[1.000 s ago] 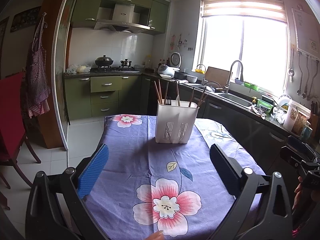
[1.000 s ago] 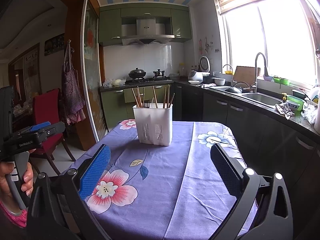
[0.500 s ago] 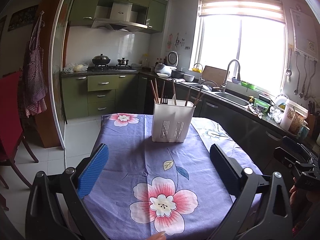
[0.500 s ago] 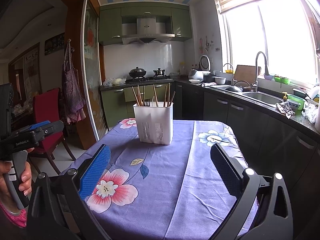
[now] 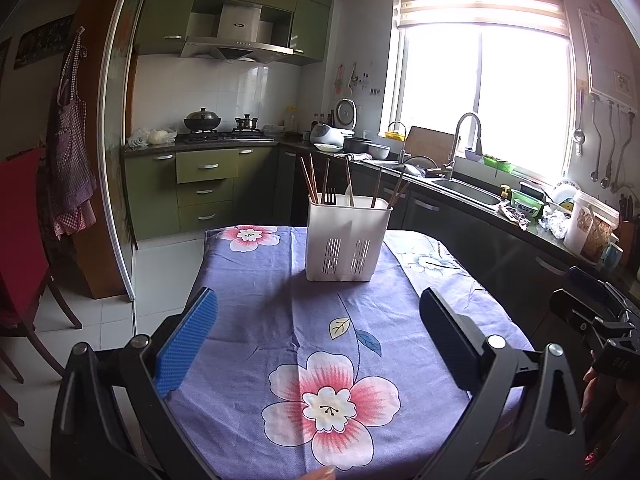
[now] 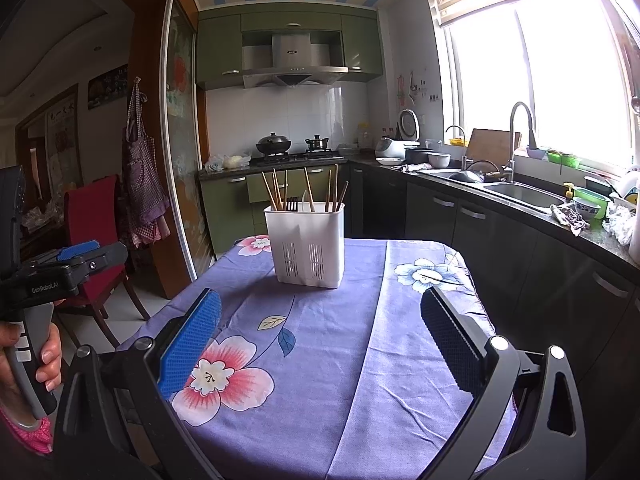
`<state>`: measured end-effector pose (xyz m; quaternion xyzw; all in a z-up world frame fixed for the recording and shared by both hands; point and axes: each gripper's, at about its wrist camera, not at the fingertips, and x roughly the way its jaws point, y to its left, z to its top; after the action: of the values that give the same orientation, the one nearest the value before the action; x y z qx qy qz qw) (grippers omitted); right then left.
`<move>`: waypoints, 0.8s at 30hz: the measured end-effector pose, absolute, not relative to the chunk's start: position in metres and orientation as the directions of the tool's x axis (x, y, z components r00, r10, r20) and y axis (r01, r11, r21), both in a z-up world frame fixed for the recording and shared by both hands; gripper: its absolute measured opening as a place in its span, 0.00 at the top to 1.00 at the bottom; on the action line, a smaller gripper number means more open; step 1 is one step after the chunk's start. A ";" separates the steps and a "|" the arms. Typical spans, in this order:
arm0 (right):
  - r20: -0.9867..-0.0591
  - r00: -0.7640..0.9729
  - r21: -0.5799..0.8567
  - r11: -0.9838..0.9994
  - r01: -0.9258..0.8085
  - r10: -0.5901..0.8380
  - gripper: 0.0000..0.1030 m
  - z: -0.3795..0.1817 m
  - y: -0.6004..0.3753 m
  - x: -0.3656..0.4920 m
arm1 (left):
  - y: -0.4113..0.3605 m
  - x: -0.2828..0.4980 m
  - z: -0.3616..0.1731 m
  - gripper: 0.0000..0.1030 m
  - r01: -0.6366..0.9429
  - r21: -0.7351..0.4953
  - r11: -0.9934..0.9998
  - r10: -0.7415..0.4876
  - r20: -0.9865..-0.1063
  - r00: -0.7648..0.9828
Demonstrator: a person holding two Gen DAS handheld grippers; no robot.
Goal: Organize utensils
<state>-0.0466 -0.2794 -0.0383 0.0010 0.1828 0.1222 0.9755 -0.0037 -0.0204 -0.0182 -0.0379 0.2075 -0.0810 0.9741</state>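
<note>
A kitchen with olive-green cabinets [image 5: 204, 168] fills the middle of the frame. A steel range hood [image 6: 294, 70] hangs at the upper centre, above white wall tiles. On the right, a large window [image 5: 480, 96] gives strong daylight over the sink [image 6: 524, 194]. A red chair [image 6: 94, 220] stands at the left. The ceiling has blue and cream stripes.

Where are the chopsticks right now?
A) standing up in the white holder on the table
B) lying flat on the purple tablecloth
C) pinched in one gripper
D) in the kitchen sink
A: the chopsticks stick up out of the white holder, which stands on the flowered tablecloth; both the left gripper and the right gripper are open and hold nothing.
</note>
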 end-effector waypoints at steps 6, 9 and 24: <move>-0.357 0.904 0.045 0.971 -0.237 0.237 0.04 -0.038 -0.279 -0.046 | -0.021 -0.002 -0.018 0.07 0.162 -0.119 0.980 -0.196 -0.403 0.894; -0.360 0.902 0.047 0.970 -0.237 0.238 0.04 -0.039 -0.279 -0.046 | -0.022 -0.001 -0.019 0.07 0.177 -0.127 0.976 -0.214 -0.413 0.885; -0.361 0.902 0.047 0.970 -0.238 0.238 0.04 -0.040 -0.279 -0.046 | -0.027 0.001 -0.019 0.07 0.173 -0.105 0.979 -0.201 -0.419 0.885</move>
<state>-0.0460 -0.2794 -0.0399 0.0011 0.1853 0.1220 0.9751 0.0006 -0.0275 -0.0186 -0.0325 0.2194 -0.0963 0.9703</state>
